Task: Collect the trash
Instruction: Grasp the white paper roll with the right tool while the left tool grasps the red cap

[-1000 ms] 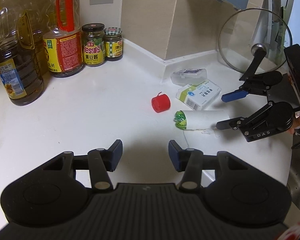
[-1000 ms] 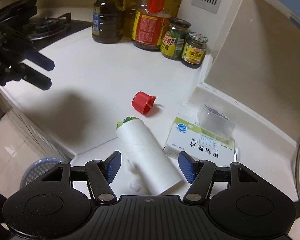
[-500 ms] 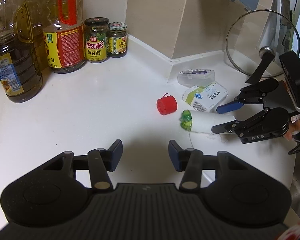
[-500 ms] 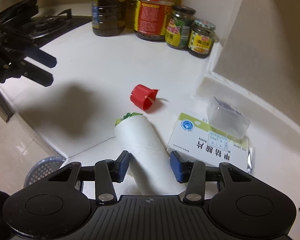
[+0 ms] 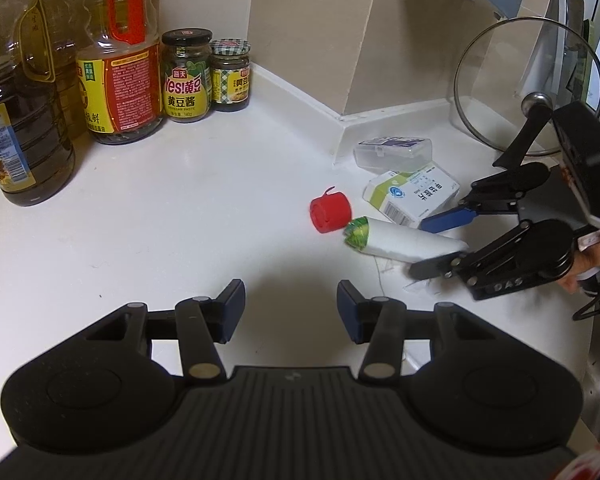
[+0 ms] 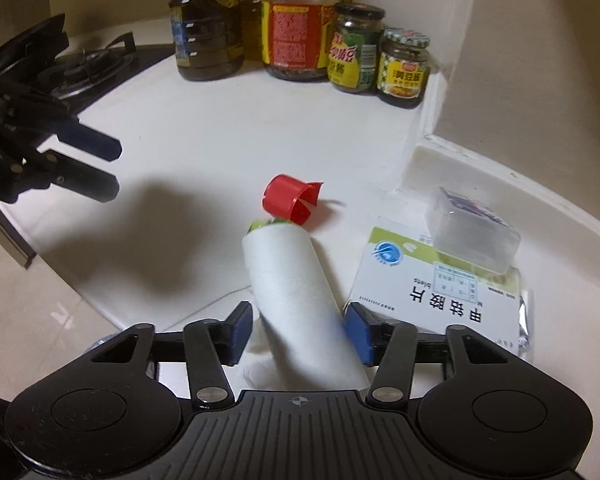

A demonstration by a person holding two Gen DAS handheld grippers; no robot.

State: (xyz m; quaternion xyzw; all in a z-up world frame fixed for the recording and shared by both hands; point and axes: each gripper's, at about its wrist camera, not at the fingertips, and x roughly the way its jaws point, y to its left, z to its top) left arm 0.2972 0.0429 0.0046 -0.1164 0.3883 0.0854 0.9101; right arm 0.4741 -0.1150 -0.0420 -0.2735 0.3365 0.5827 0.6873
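A white paper roll [image 6: 292, 280] with a green wad [image 5: 357, 232] in its far end lies on the white counter [image 5: 188, 216]. Its far end touches a red bottle cap [image 5: 330, 213] [image 6: 290, 199]. My right gripper [image 6: 298, 328] [image 5: 420, 247] straddles the roll's near end. Its jaws are opening: the right pad is at the paper and a small gap shows at the left pad. A white and green medicine box [image 6: 432, 292] and a clear plastic case [image 6: 472, 236] lie just right of the roll. My left gripper [image 5: 290, 304] [image 6: 110, 168] hovers open over bare counter, holding nothing.
Oil bottles [image 5: 24, 120] and sauce jars [image 5: 188, 76] line the back wall. A glass pot lid [image 5: 528, 88] leans at the right. A gas stove [image 6: 88, 68] sits at the left, and the counter edge drops to the floor [image 6: 28, 320] beside it.
My right gripper slid forward around the roll, narrowed its jaws, then widened them a little. The roll was nudged up against the red cap. My left gripper drifted slightly closer.
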